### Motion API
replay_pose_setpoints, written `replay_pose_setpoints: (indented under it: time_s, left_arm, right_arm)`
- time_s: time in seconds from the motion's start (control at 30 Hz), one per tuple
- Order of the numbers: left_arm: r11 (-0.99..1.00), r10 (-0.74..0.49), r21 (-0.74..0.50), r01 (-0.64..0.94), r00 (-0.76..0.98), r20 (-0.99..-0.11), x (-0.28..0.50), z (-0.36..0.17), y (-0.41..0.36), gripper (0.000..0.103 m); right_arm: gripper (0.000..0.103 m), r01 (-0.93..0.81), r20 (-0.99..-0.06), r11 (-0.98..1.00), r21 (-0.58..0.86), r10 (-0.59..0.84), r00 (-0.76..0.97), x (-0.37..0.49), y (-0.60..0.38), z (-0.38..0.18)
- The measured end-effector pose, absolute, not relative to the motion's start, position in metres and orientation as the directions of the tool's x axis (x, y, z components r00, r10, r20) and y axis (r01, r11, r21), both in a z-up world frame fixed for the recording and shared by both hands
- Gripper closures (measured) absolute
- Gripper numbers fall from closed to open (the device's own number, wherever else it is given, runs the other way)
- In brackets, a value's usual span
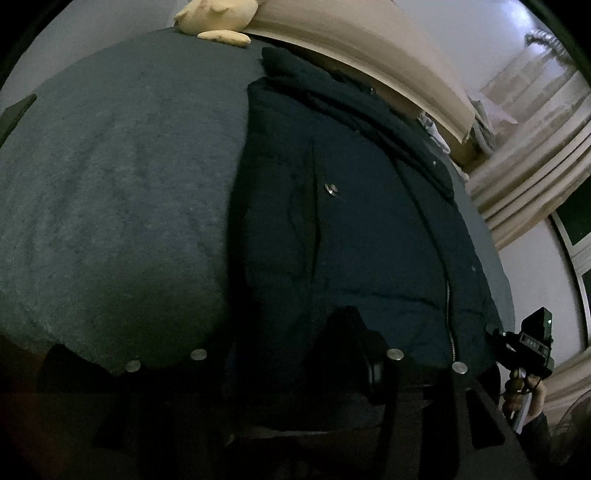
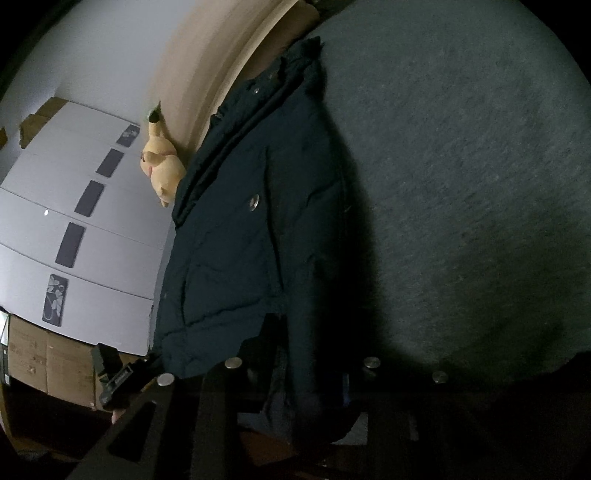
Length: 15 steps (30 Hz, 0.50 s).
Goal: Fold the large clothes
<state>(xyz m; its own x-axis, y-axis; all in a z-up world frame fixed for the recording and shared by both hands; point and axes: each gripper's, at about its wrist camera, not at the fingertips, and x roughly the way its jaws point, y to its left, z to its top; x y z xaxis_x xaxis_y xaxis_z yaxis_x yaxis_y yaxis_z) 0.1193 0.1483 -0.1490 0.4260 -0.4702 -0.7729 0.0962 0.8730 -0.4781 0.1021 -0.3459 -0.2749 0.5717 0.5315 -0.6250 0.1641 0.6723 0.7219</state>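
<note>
Dark jacket (image 1: 351, 229) on grey bed (image 1: 110, 184), hem beneath both grippers, their spread unclear in shadow

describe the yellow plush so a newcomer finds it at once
Start at the bed with the grey-green blanket and follow it to the beige headboard. The yellow plush toy lies at the blanket's far edge against that headboard, beside the top of the dark navy jacket. It is the only pale, soft-bodied thing on the bed.
</note>
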Motion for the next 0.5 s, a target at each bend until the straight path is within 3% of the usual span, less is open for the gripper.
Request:
replay_pose_setpoints:
  time_s: [0.1,0.17,0.5]
  left_arm:
    - [0.879,-0.463,-0.463,0.111,0.427,-0.777,0.115,-0.148,0.154,0.079]
    - [0.877,-0.466,-0.466,0.114,0.429,-0.773,0.115,-0.146,0.154,0.084]
    - [0.892,-0.443,-0.434,0.128,0.446,-0.778,0.105,-0.140,0.156,0.088]
  right_arm:
    - [0.085,0.152,-0.639,0.693,0.705,0.527,0.560,0.101,-0.346,-0.273]
    - [0.087,0.146,-0.646,0.705,0.694,0.520,0.558,0.101,-0.344,-0.271]
    - [0.088,0.142,-0.659,0.726,0.673,0.502,0.559,0.093,-0.335,-0.264]
